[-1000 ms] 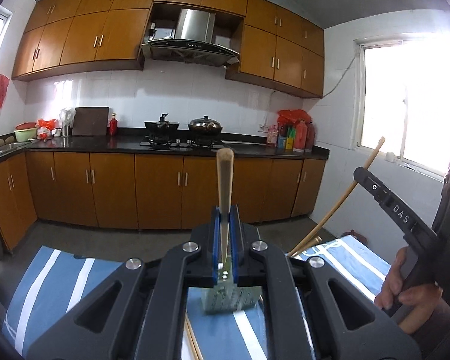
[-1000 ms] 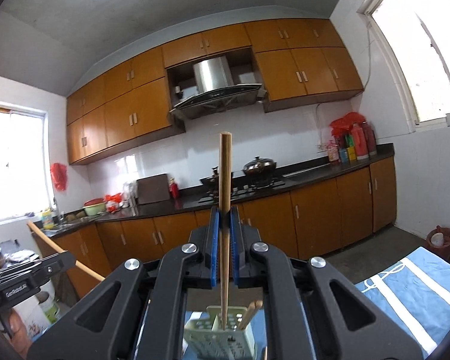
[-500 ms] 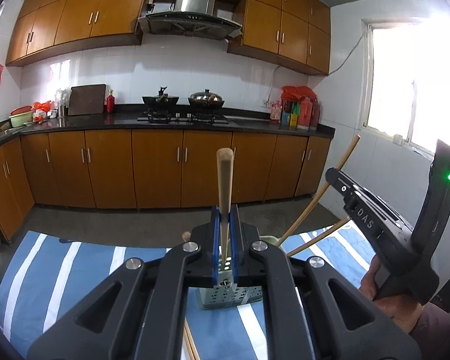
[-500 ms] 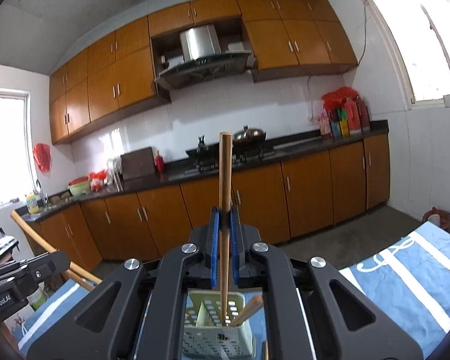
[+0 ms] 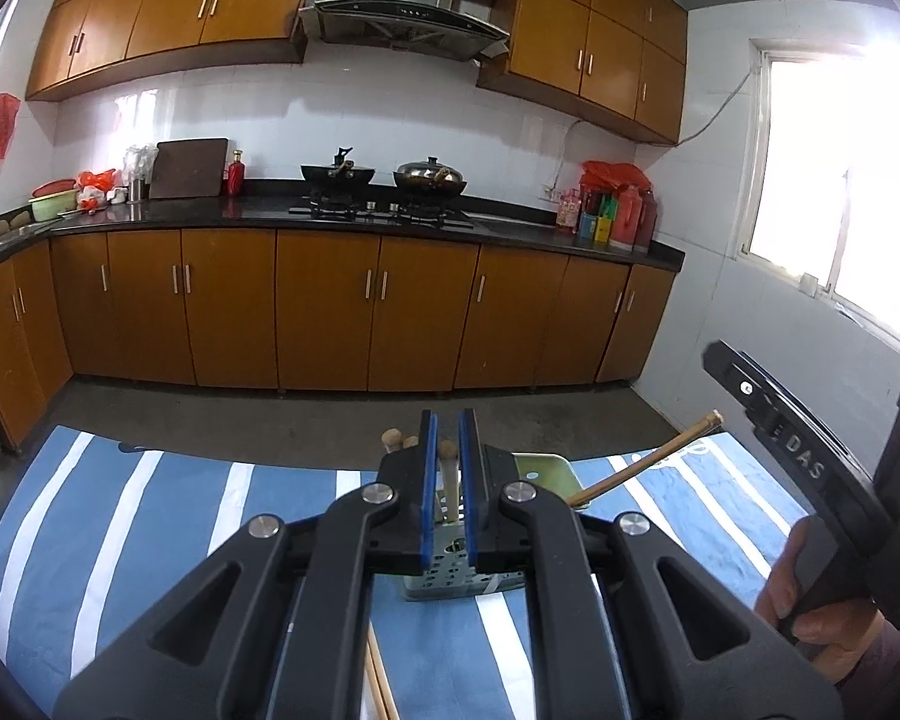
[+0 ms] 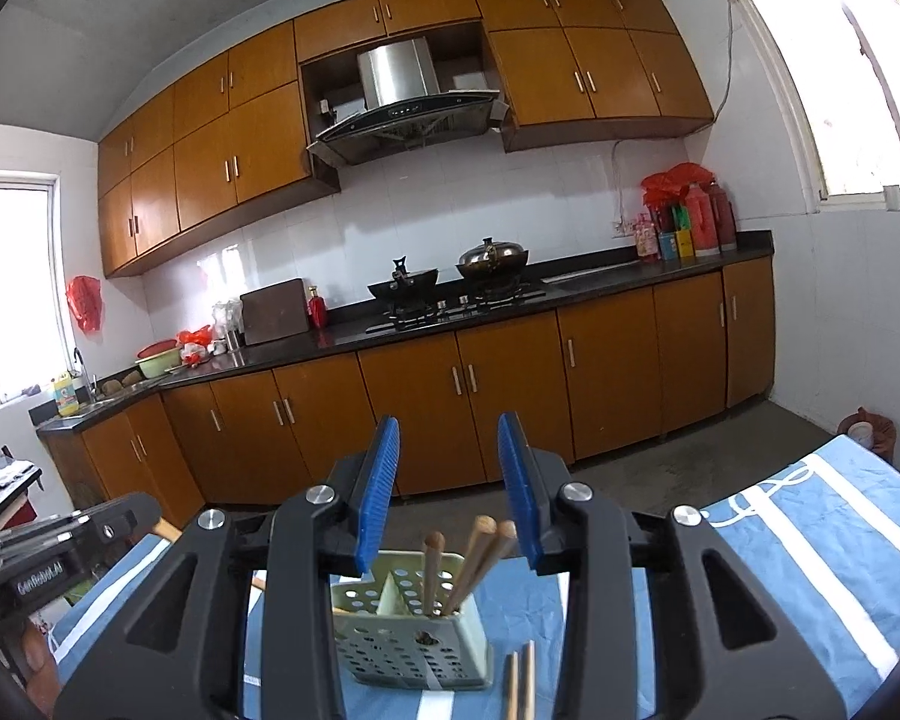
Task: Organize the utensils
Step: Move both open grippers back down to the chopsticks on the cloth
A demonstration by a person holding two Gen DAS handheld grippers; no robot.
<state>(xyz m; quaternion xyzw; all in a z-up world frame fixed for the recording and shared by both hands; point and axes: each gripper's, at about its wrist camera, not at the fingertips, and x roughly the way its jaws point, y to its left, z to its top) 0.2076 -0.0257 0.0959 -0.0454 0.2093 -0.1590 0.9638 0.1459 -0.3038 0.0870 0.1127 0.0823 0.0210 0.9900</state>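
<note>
Both hand-held grippers are hovering over the holder (image 6: 411, 630) at lower centre: the right hand-held gripper (image 6: 448, 492) is released wide, the left hand-held gripper (image 5: 449, 495) slightly parted around a chopstick (image 5: 448, 483). Chopsticks look light, stiff, slippery; pinch mid-shaft.

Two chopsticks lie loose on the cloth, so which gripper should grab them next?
Right, probably. The right gripper is wide open and empty, with the loose chopsticks just below it by the holder. The left gripper has its jaws close around a chopstick standing in the holder.
</note>
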